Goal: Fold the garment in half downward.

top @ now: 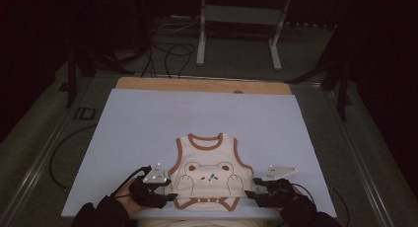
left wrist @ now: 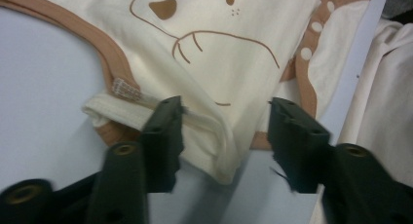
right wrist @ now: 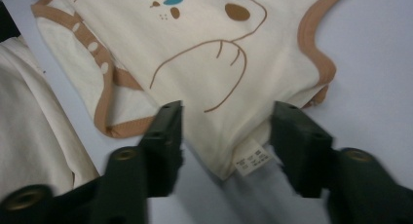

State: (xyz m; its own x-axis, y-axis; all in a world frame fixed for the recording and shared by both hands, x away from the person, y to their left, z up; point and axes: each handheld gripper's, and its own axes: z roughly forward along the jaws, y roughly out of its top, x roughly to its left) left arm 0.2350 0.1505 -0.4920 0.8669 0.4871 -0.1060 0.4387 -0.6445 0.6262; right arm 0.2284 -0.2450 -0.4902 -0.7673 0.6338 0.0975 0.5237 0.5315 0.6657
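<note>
Bear-print baby bodysuit (top: pixel 209 175) lies flat at the lower middle of the high view, soft, light, floppy. My left gripper (top: pixel 165 195) and right gripper (top: pixel 256 191) gape unloaded around its side folds; I'd pinch those doubled edges.

Bodysuit (top: pixel 209 175) on mat (top: pixel 148 123) (near front edge).

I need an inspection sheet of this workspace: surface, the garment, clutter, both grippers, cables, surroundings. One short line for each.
Surface: pale blue board on a wooden table.
Job's things: cream bear bodysuit lying flat at the near edge, neck away from the person.
Clutter: nothing seen.
Grippers: left gripper open, jaws astride the garment's side corner; right gripper open, astride the corner with the white label.
Cables: black cables on the floor beyond the table.
Surroundings: dark room, grey metal stand behind.
</note>
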